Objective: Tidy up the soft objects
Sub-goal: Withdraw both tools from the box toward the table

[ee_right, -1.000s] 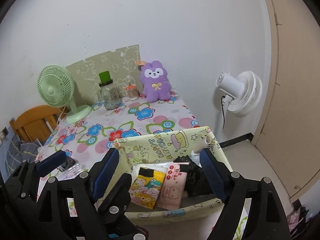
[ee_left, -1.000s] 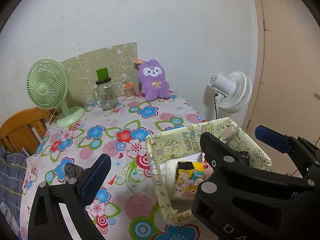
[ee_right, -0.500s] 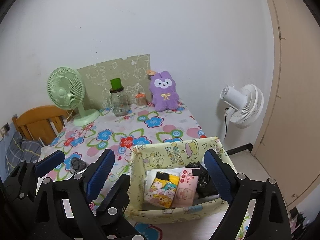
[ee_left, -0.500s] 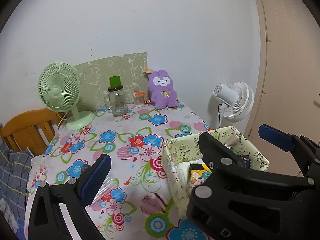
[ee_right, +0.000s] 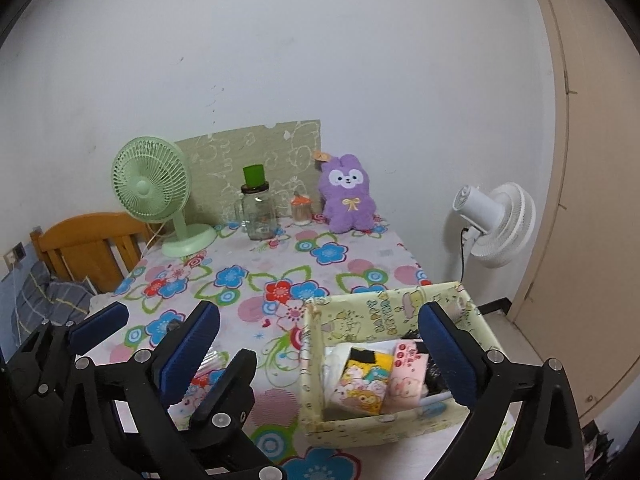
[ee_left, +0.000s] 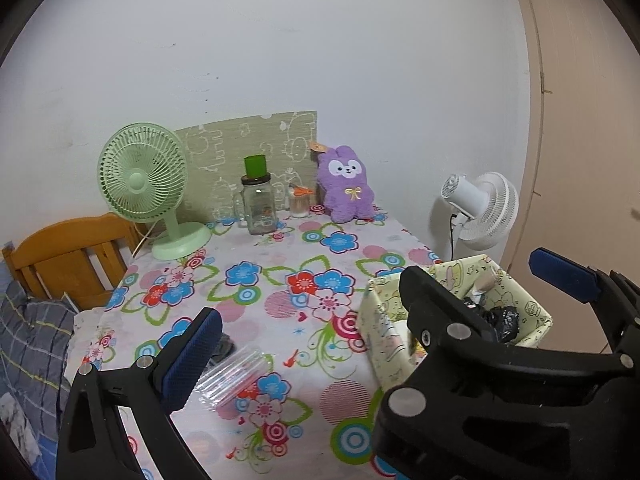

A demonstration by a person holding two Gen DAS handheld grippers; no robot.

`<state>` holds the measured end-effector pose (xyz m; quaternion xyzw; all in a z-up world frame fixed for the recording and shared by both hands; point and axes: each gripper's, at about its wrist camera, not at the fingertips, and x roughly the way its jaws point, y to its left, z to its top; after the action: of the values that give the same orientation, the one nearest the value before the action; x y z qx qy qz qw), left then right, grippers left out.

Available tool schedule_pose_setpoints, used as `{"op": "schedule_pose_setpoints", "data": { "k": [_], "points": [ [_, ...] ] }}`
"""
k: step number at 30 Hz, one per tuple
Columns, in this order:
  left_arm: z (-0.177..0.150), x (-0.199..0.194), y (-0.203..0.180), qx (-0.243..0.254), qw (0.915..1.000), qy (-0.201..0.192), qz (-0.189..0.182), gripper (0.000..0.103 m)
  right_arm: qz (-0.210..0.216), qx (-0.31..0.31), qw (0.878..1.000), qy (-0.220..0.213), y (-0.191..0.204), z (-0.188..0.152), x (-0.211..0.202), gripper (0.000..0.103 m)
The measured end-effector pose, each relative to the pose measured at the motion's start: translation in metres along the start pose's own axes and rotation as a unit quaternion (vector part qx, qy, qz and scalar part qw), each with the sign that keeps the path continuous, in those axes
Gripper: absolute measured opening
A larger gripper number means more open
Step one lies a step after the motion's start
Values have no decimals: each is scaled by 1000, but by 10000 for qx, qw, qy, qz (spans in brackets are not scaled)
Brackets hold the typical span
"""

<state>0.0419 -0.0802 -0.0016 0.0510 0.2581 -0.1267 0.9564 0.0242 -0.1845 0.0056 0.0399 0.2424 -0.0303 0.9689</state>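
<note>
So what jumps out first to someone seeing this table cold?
Probably the purple plush bunny propped against the back wall, beside the green desk fan at back left. Next, the yellow cartoon-print box at the near right edge, holding small folded soft items.

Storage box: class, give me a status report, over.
Left claw open, empty. Right claw open, empty, above storage box. Box holds folded socks; clear plastic packet on tablecloth. Nothing blocking.
</note>
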Motion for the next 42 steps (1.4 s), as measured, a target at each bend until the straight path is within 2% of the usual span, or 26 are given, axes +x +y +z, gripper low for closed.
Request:
{"op": "schedule_pose_setpoints", "data": {
  "k": [19, 29, 42],
  "points": [
    [-18, 17, 45, -258, 9993, 211, 140, 103, 426, -275, 9986, 180, 41, -9, 28, 103],
    [-28, 30, 66, -294, 9984, 360, 332, 103, 656, -271, 9962, 507, 60, -18, 53, 103],
    [-48, 56, 101, -604, 9940, 690, 596, 103, 777, -330, 9920, 938, 91, -36, 89, 103]
  ]
}}
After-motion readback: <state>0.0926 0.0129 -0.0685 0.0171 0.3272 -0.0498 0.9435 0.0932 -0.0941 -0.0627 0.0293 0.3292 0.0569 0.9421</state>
